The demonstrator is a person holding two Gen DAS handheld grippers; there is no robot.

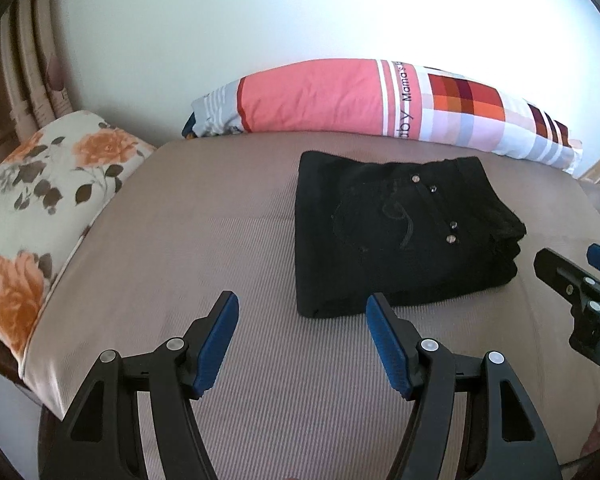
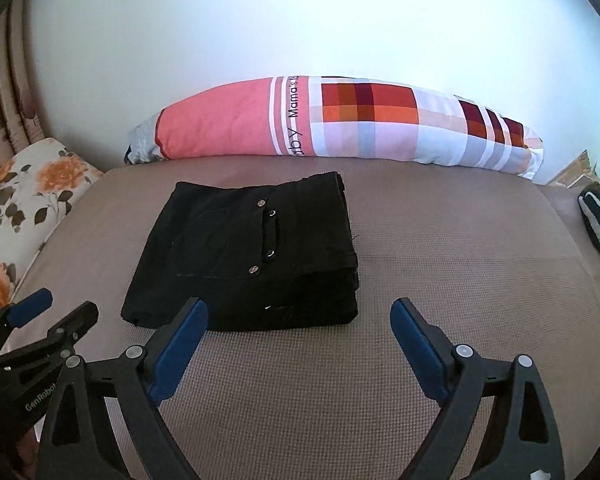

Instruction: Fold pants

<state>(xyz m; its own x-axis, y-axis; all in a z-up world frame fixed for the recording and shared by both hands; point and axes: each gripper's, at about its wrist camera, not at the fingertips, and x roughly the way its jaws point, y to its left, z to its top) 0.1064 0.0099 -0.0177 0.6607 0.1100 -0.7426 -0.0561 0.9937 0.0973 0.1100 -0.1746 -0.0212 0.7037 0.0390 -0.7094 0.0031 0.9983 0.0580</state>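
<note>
Pants (image 1: 404, 236) sit folded mid-frame on the bed (image 1: 204, 240), just ahead of both tools, left tool (image 1: 302, 312) and right tool (image 2: 300, 316) released, empty.

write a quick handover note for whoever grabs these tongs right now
Left tongs: open, empty, hovering just short of the near edge of the pants.
Right tongs: open, empty, hovering by the same near edge.
Black denim pants with metal rivets: folded into a compact, stacked rectangle on the taupe ribbed mattress, in front of the long pink and checked pillow.
Done: the fold looks complete.
Left: probably nothing; maybe neaten the layered edges.
</note>
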